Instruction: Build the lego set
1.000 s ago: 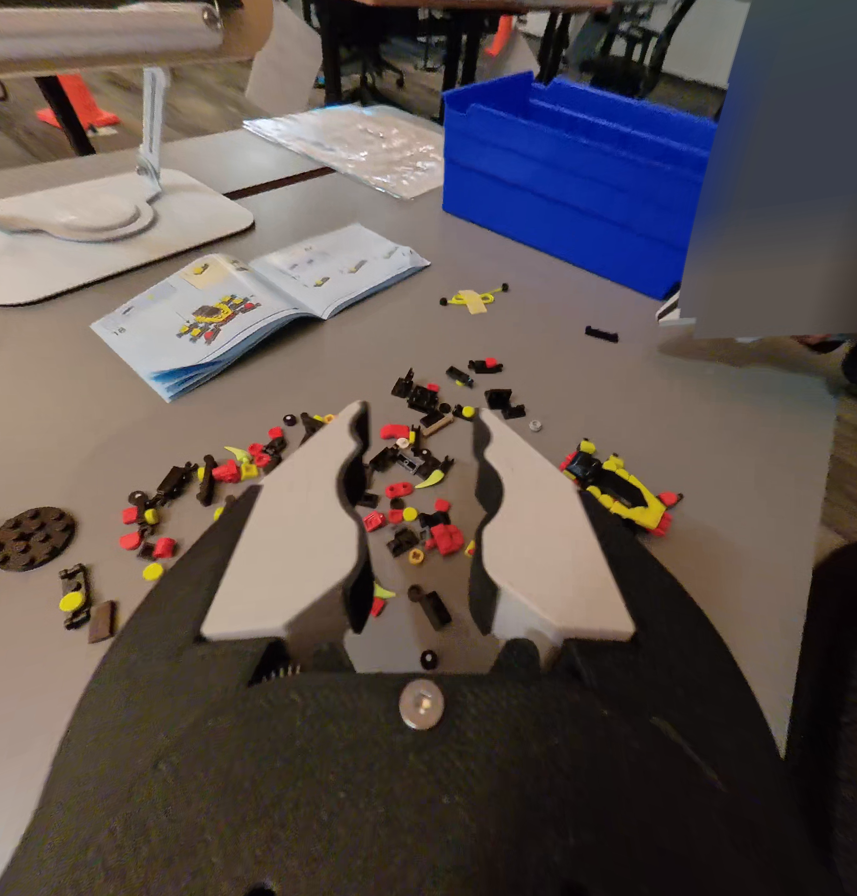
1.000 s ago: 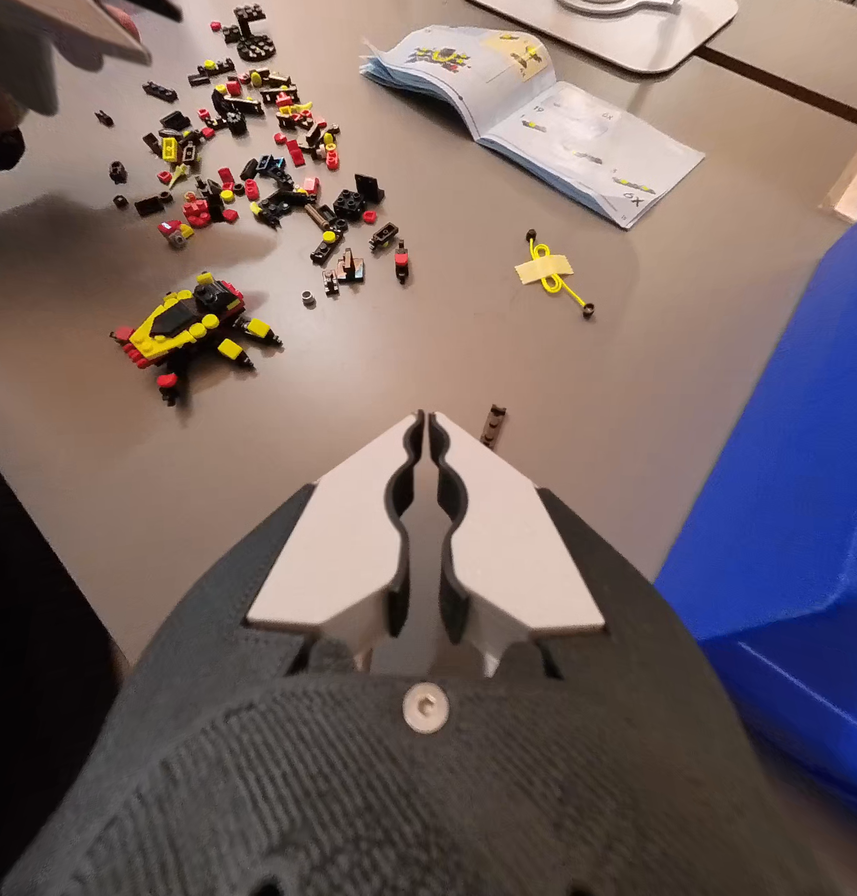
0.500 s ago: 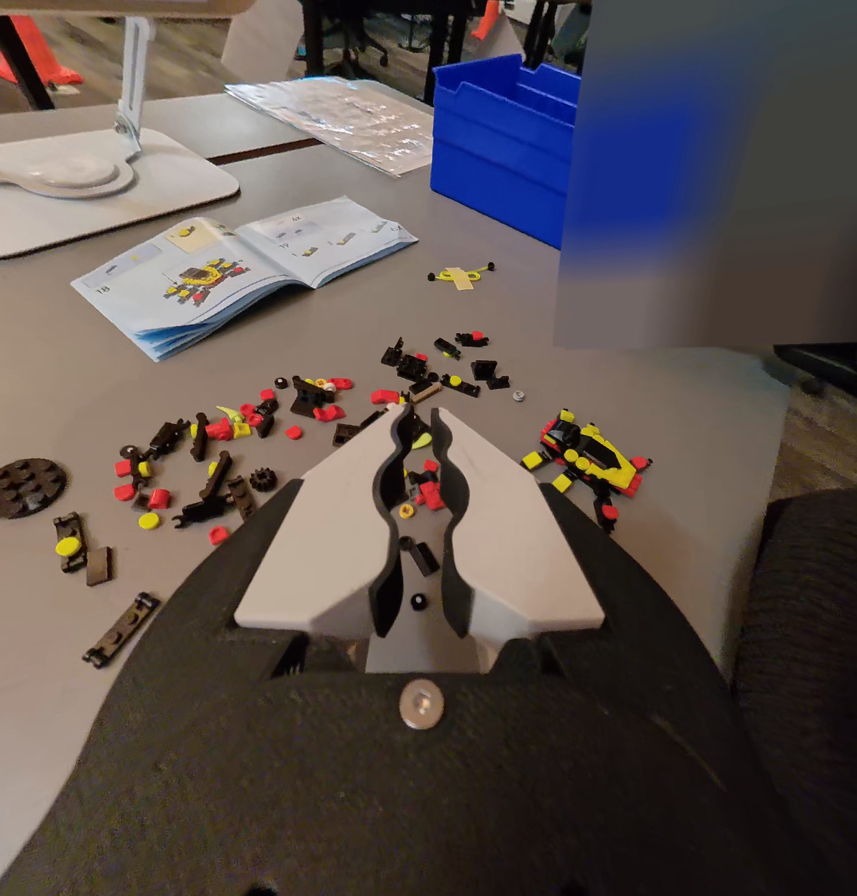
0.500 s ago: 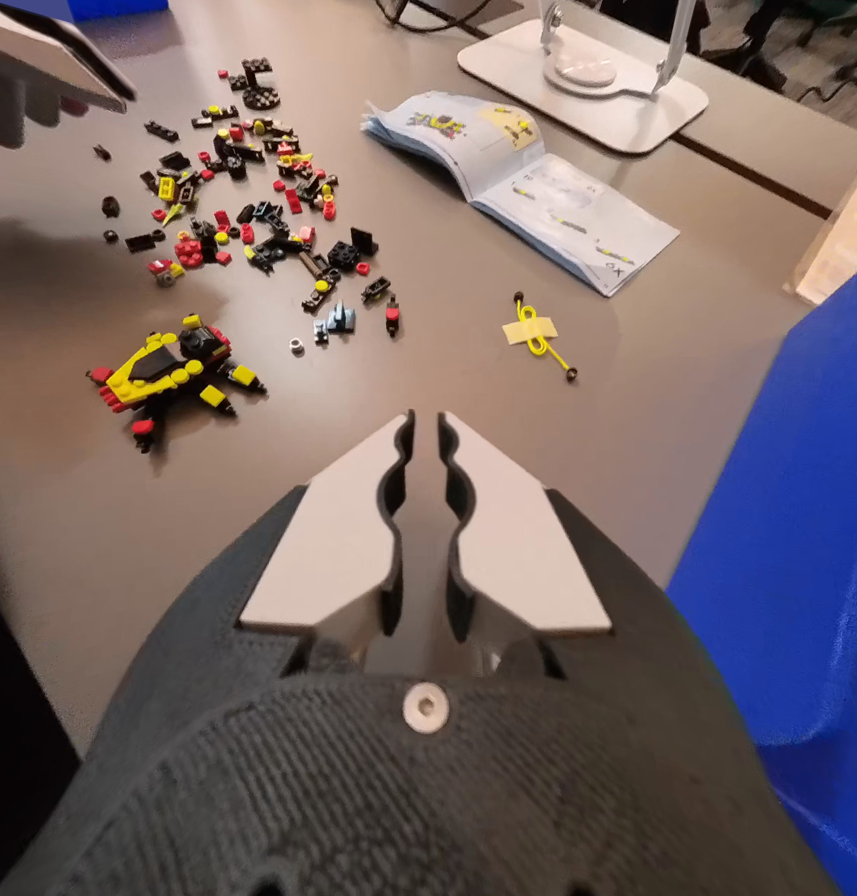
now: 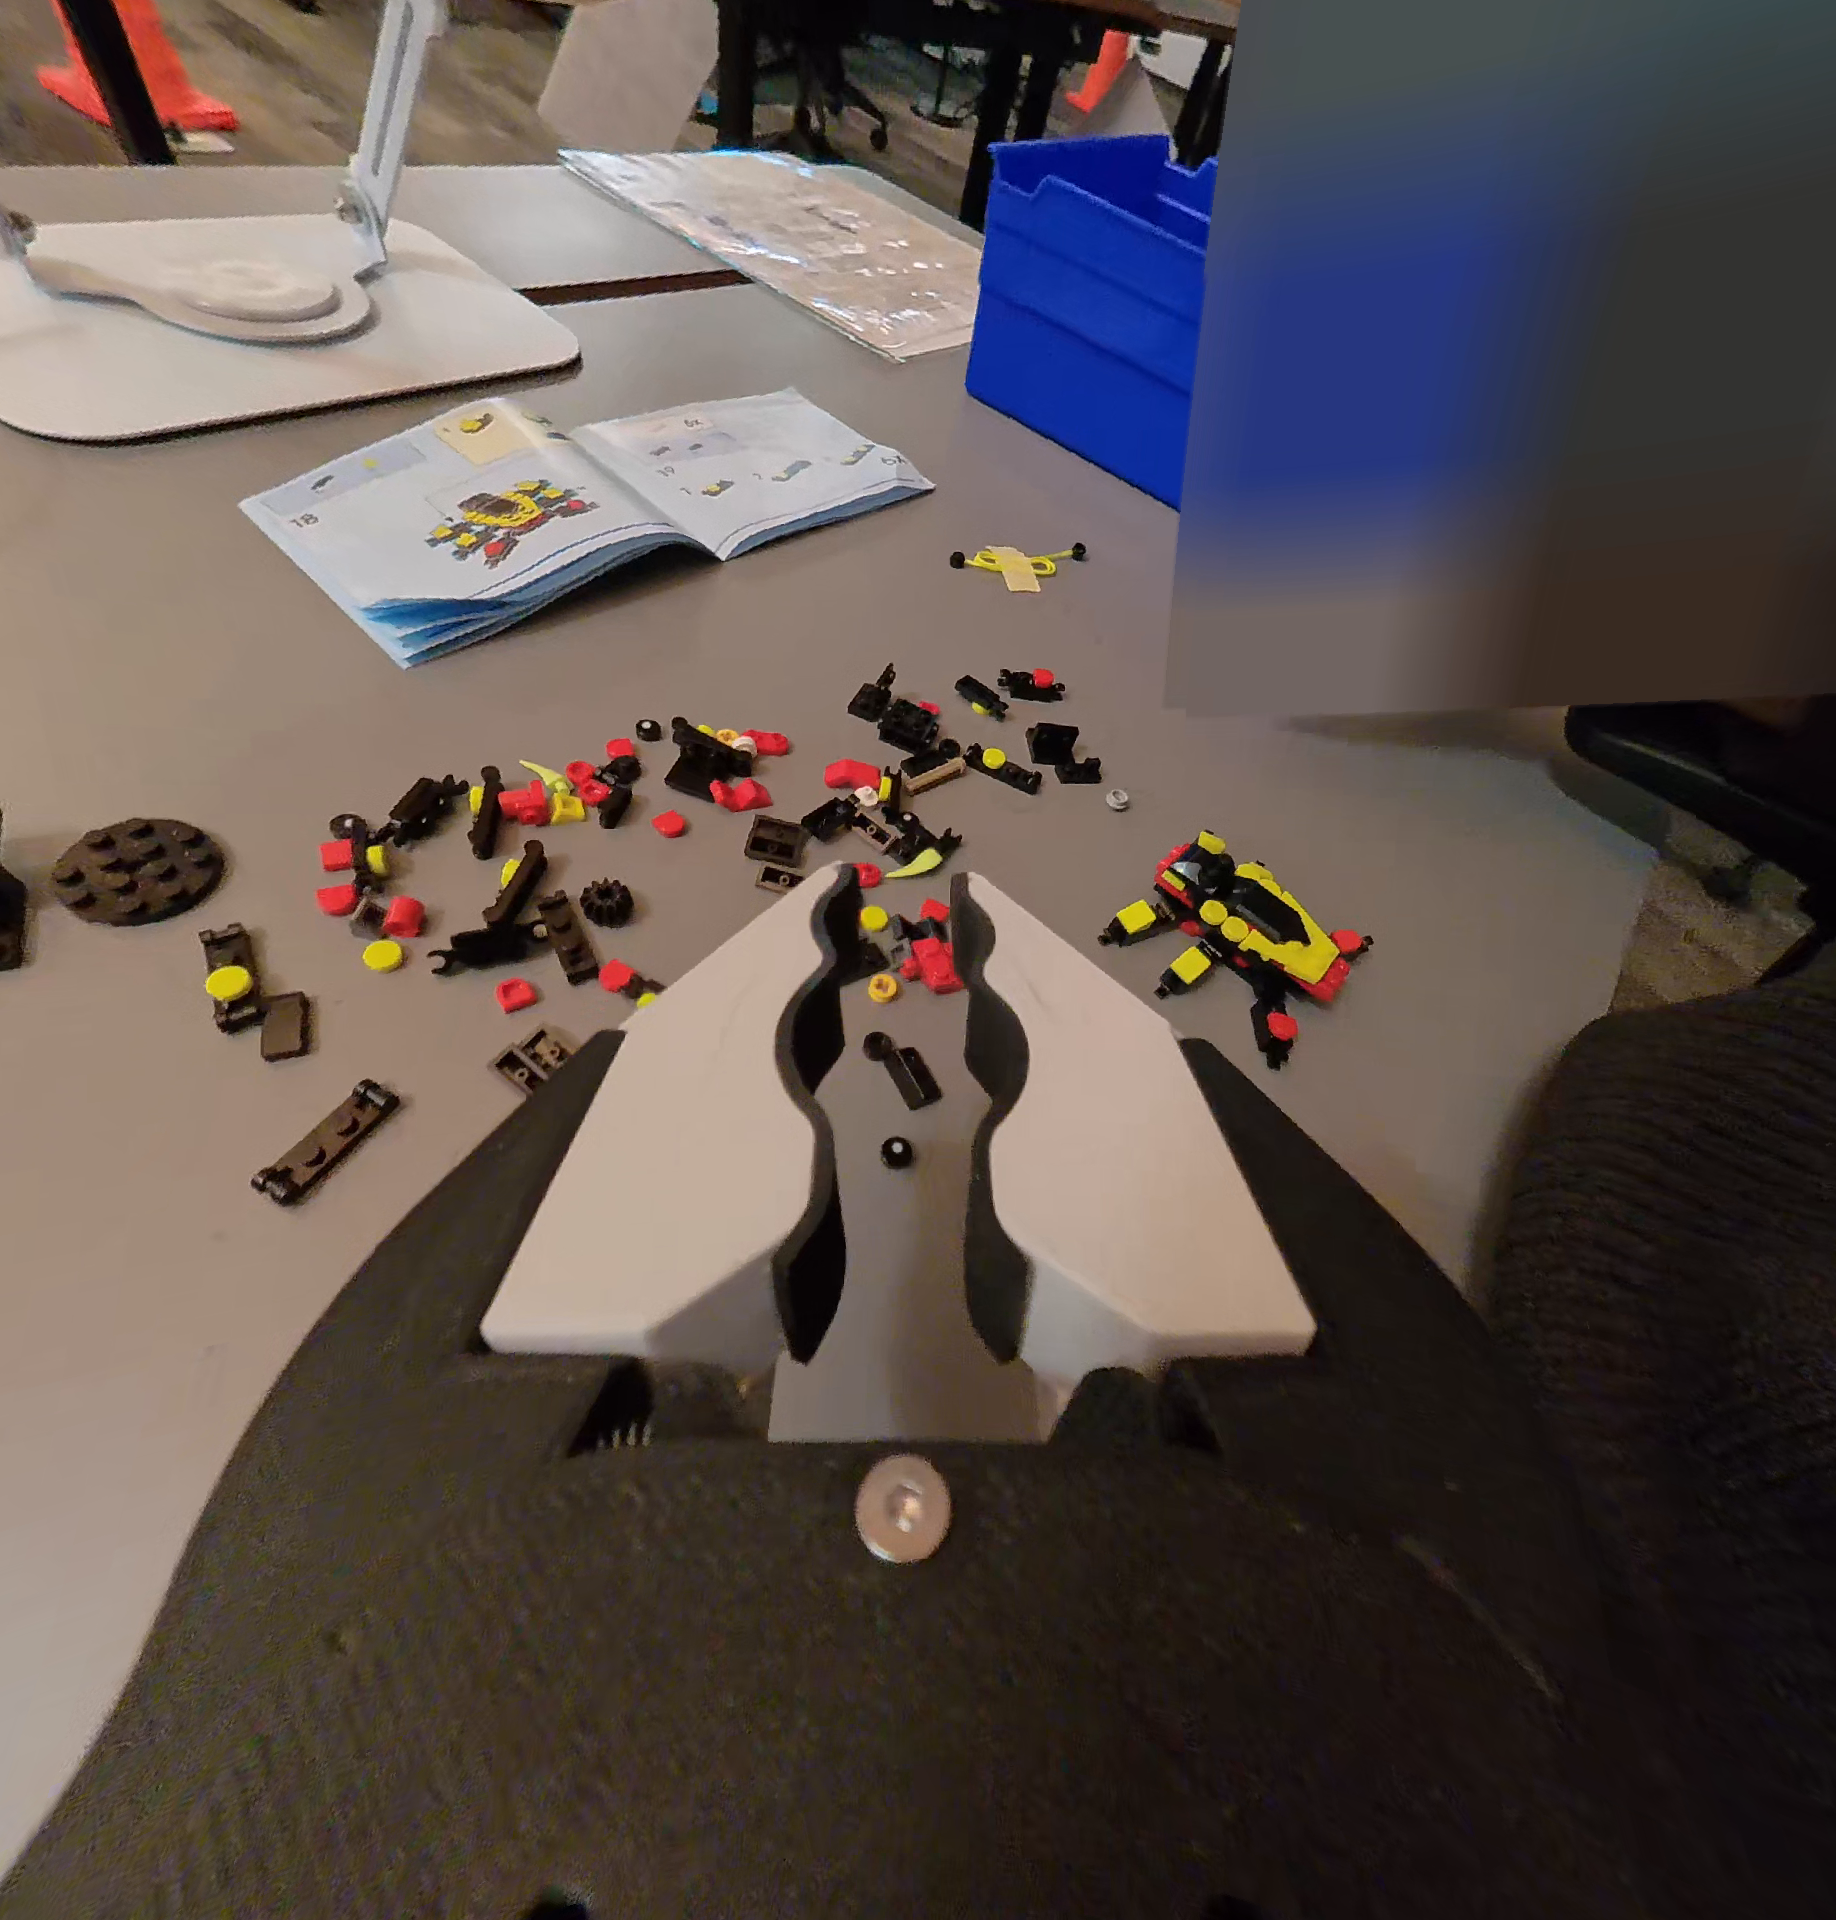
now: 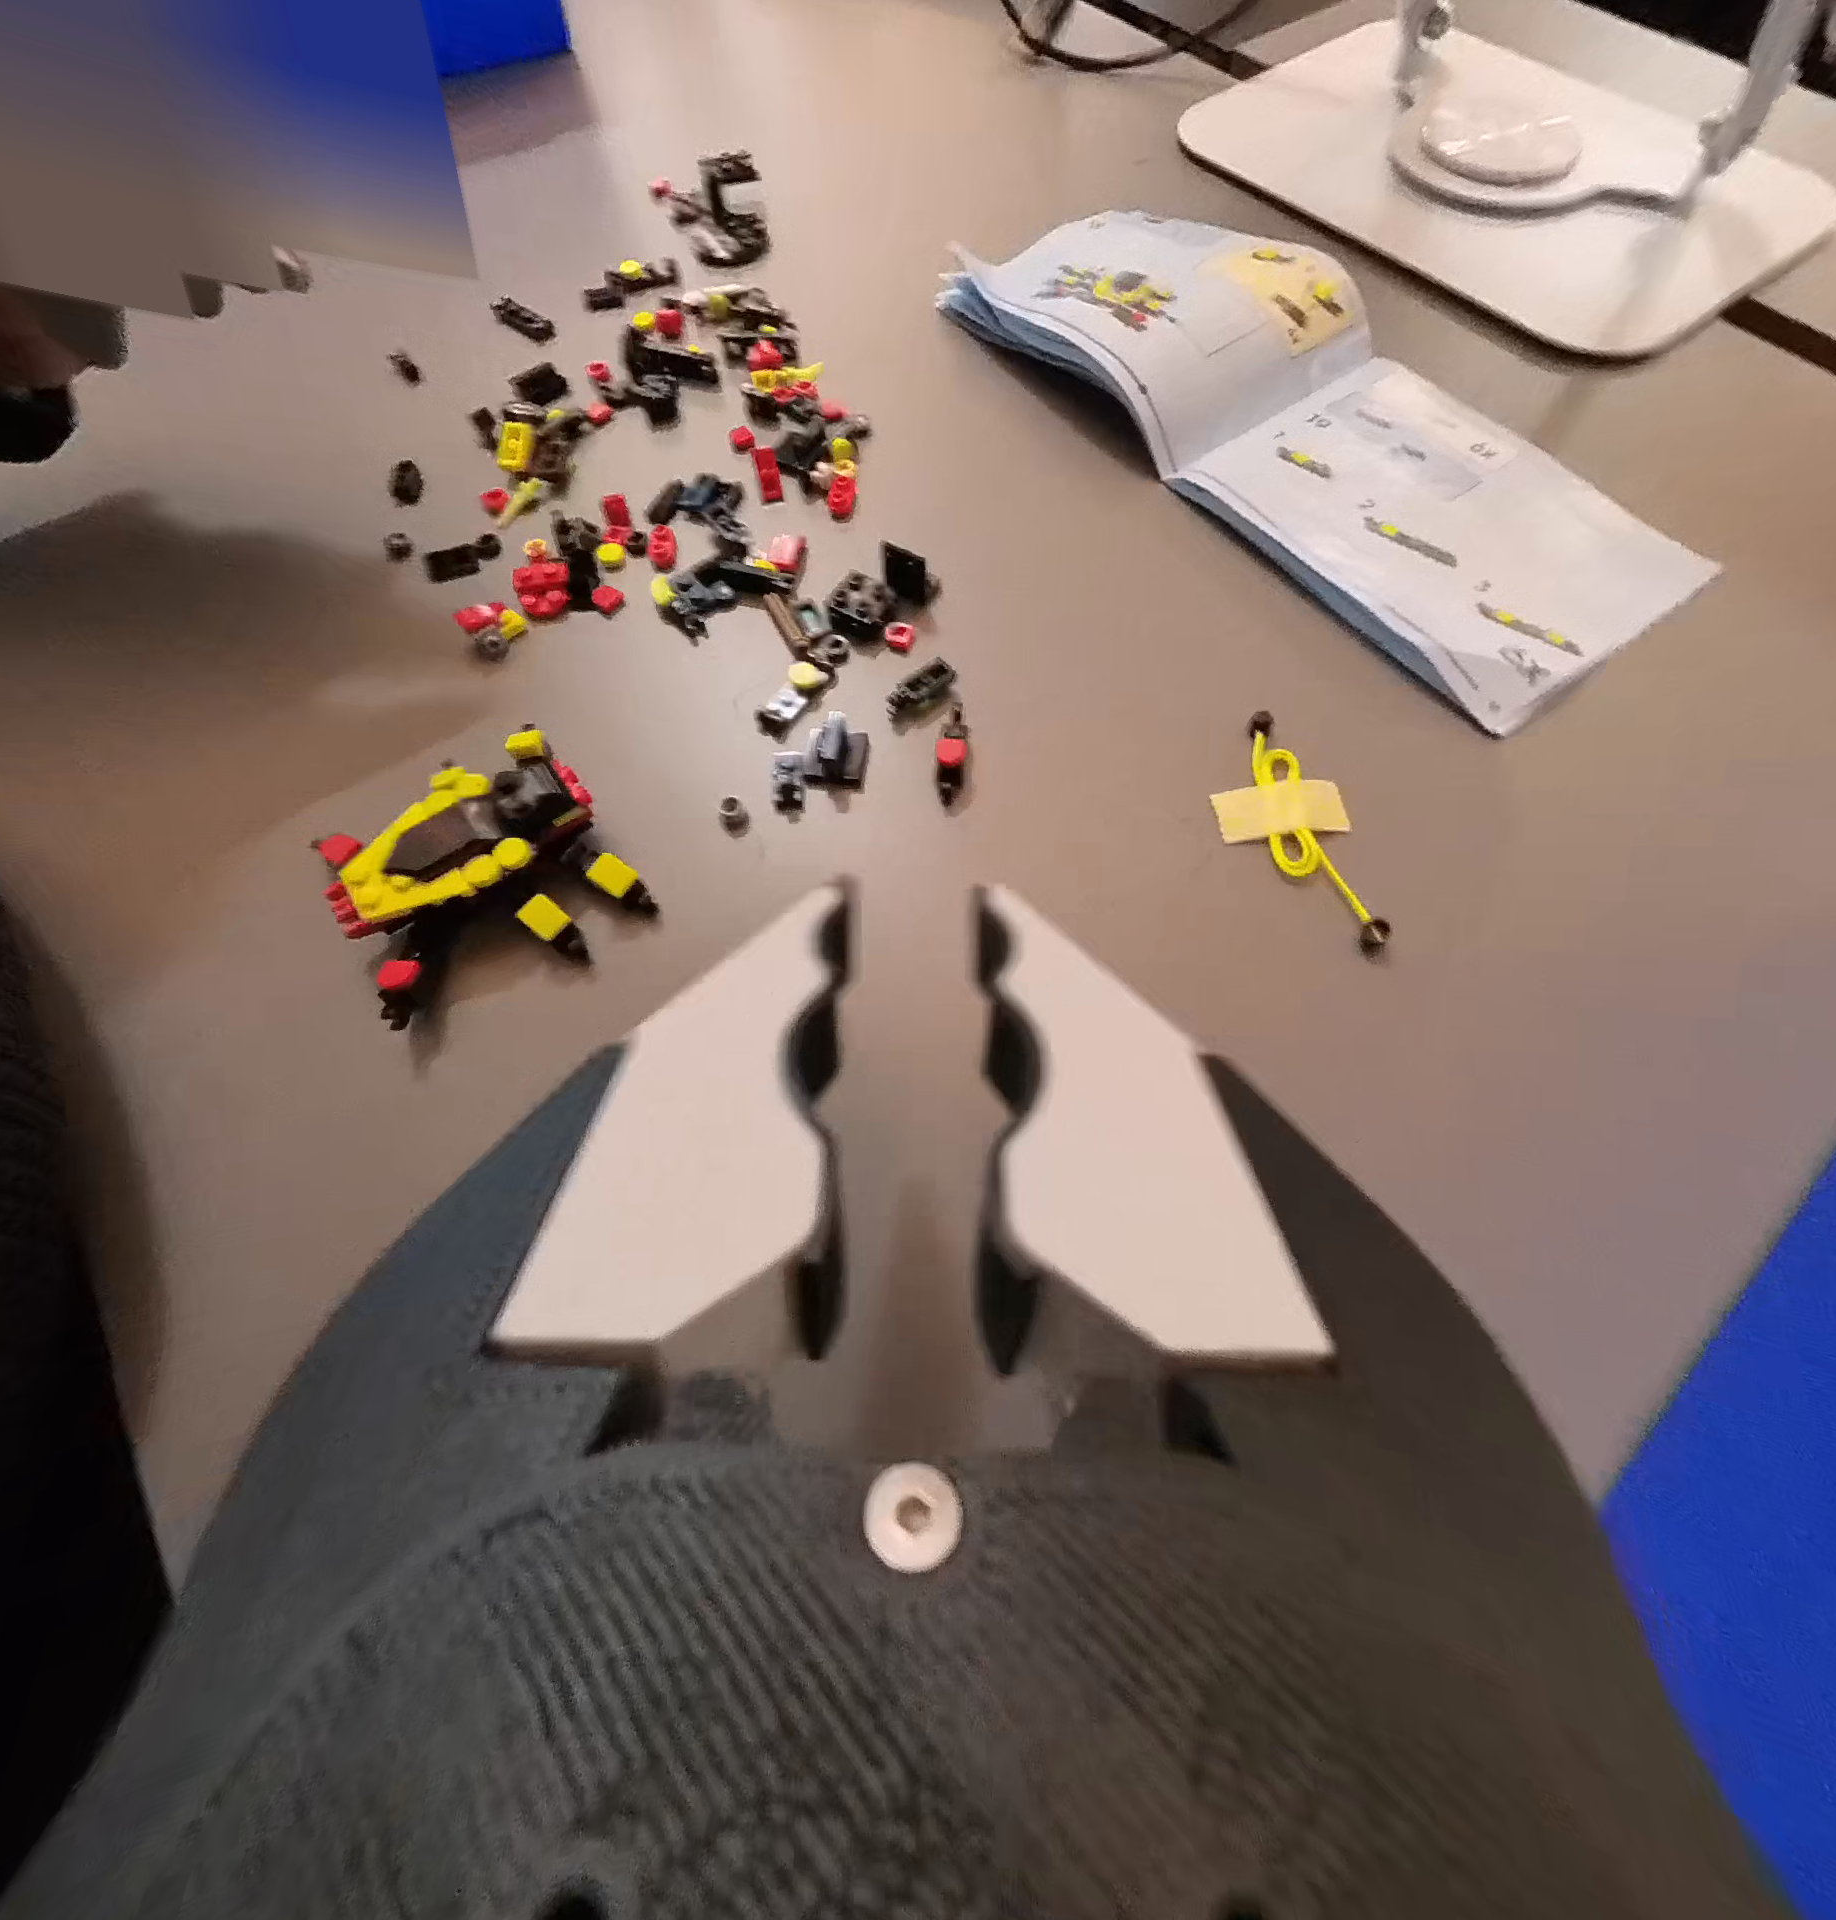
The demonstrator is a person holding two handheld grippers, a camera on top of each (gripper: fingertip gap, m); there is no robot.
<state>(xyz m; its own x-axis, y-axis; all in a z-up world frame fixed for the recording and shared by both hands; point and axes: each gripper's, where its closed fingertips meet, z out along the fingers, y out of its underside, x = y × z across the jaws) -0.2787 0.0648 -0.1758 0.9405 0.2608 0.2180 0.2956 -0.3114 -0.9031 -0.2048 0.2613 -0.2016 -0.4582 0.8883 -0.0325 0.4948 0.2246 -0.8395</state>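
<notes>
Bricks (image 5: 685, 821) in black, red and yellow lie scattered on the grey table (image 5: 114, 665) beside a half-built yellow car (image 5: 1246, 925), while the left gripper (image 5: 898, 883) and right gripper (image 6: 912, 896) hang a little open, holding nothing.

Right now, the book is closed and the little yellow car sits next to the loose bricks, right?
Not quite. The book lies open, its pages showing, as the left wrist view makes plain. The rest holds: the yellow car sits on the table beside the loose bricks.
</notes>
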